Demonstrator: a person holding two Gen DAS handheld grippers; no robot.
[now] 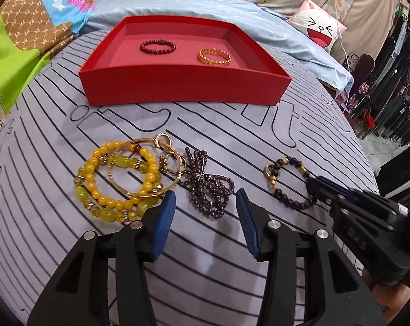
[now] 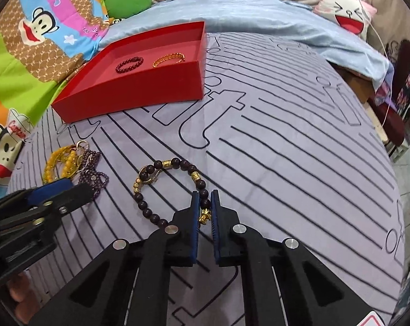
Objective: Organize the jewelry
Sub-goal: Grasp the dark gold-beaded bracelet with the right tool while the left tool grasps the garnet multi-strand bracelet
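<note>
Left wrist: red tray (image 1: 183,89) holds two bracelets.

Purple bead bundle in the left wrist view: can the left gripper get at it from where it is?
Probably yes. The left gripper is open, and the purple bead bundle lies just ahead between its fingers, uncovered. The gold bangle crowds its left edge, so that finger may snag it.

A lived-in bedroom at home: a bed under a striped lilac sheet (image 1: 205,141), a cartoon monkey blanket (image 2: 36,35), a blue quilt (image 1: 177,5), a laughing-face pillow (image 1: 317,28), floral covers behind.
</note>
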